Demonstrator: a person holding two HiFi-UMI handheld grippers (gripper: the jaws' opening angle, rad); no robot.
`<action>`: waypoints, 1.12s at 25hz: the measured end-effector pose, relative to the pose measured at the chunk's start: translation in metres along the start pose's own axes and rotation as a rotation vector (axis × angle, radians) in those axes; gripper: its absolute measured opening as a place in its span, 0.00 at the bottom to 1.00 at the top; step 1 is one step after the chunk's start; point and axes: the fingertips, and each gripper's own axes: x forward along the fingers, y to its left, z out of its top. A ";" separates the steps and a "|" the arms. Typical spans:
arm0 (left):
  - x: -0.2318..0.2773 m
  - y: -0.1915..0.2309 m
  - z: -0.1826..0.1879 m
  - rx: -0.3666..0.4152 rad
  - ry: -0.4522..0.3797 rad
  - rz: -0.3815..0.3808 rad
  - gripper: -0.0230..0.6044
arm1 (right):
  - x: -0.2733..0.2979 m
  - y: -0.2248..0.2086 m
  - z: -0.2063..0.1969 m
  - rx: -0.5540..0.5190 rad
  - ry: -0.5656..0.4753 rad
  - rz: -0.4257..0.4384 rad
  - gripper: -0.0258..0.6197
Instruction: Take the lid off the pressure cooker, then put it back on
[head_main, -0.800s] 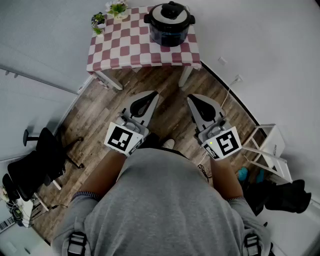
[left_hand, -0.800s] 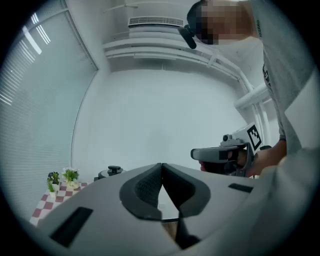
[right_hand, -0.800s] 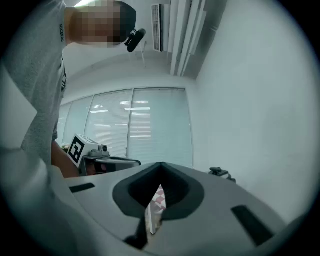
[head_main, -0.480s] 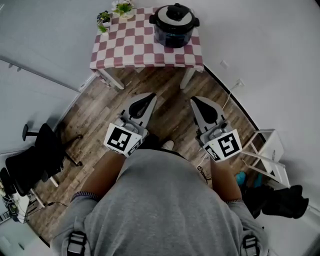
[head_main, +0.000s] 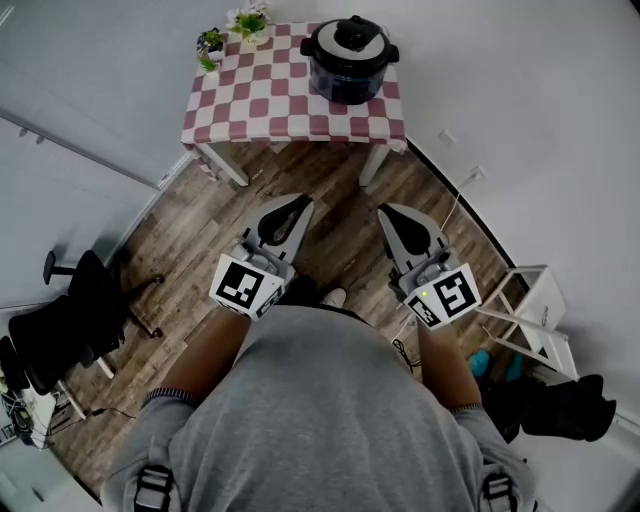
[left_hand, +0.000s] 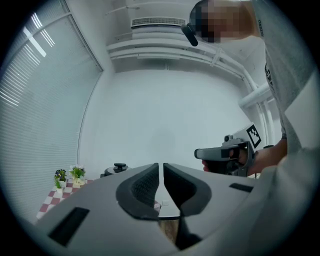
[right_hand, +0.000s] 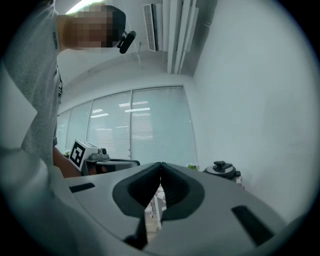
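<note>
Open wood floor (head_main: 340, 190) leads to the table (head_main: 270, 100), chair (head_main: 60, 340) at left, white rack (head_main: 550, 300) right

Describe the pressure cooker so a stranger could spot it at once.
Find the small table under the red-and-white checked cloth. In the head view the pressure cooker stands on its far right corner: a big dark round pot with a black-knobbed lid, unlike the two tiny potted plants far left.

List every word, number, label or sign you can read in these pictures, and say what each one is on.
No text can be read as words or numbers.
Shirt print: too small and blurred to read.
Marker cubes on left gripper and right gripper: black-and-white square patterns, no letters.
Pressure cooker: no label visible.
</note>
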 end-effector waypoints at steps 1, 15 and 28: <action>0.000 0.000 0.000 0.000 0.000 -0.003 0.11 | 0.001 0.000 0.000 0.000 0.001 0.000 0.07; -0.001 -0.005 0.004 0.001 0.013 -0.060 0.53 | 0.008 0.013 0.002 -0.068 0.042 0.052 0.64; 0.016 -0.001 0.008 0.031 0.012 -0.065 0.53 | 0.015 -0.004 0.010 -0.062 0.036 0.048 0.65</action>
